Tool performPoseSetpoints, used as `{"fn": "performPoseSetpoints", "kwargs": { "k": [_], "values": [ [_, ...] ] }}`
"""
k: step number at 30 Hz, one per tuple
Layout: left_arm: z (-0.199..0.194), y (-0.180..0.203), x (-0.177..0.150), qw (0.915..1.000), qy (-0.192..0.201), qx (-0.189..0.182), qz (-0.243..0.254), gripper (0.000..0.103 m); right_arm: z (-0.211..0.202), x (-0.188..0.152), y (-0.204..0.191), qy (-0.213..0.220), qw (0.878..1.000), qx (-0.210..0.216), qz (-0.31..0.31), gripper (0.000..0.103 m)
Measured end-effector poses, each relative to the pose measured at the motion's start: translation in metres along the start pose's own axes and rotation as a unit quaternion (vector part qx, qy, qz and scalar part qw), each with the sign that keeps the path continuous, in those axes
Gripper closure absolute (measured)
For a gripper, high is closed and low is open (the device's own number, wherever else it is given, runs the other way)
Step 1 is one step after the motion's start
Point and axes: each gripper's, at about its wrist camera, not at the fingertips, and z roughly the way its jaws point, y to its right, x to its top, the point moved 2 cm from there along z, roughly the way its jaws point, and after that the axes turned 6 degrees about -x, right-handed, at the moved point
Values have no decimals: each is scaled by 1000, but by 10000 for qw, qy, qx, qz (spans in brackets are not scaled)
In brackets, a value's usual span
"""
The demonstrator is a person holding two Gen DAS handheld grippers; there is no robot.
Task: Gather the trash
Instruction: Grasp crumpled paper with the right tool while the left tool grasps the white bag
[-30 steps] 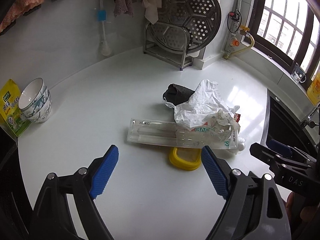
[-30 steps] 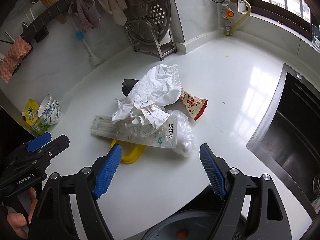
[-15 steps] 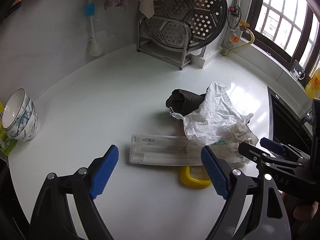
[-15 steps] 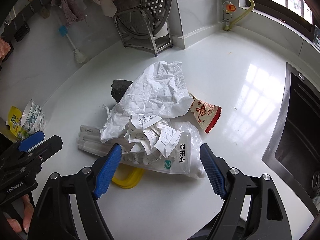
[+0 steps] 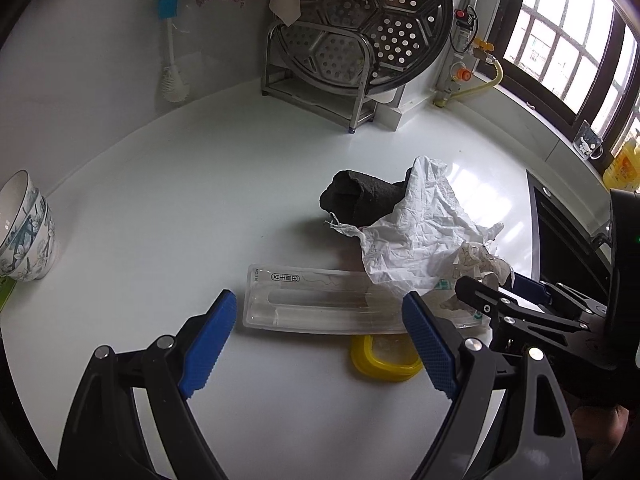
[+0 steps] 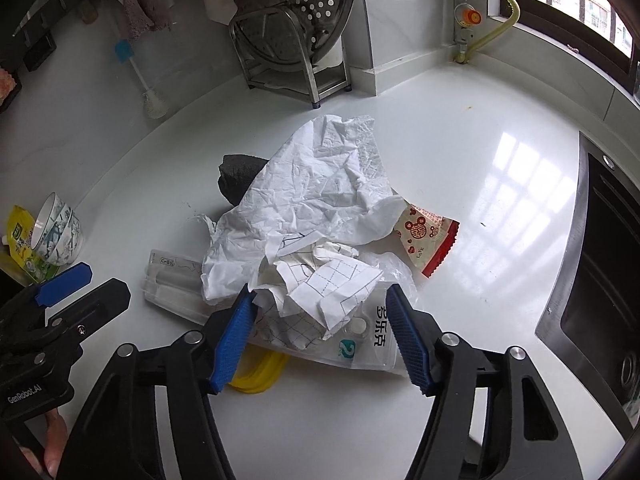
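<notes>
Right claw (image 6: 320,334) closing around crumpled grid paper (image 6: 320,292), not yet gripping, left claw (image 5: 316,344) spread wide above clear tray's edge (image 5: 256,312), bare counter (image 5: 160,220) leftward

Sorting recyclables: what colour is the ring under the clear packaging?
Yellow: the ring shows best in the left wrist view.

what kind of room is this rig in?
Most likely a home kitchen: a white counter with a dark sink set in it, stacked bowls, and a perforated steamer tray leaning on a metal rack.
</notes>
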Motion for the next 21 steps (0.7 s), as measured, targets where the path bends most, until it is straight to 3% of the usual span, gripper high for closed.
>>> {"fn": "performPoseSetpoints", "kwargs": {
  "k": [2, 6, 21],
  "values": [
    [1, 1, 0, 10000, -3, -14, 10, 20, -1, 0, 0, -21, 10000, 97, 5, 60],
    [3, 5, 2, 10000, 6, -49, 54, 20, -8, -3, 2, 71, 9996, 275, 71, 65],
    [39, 43, 29, 9988, 21, -396, 289, 15, -40, -16, 44, 213, 9967, 322, 716, 66]
  ]
}}
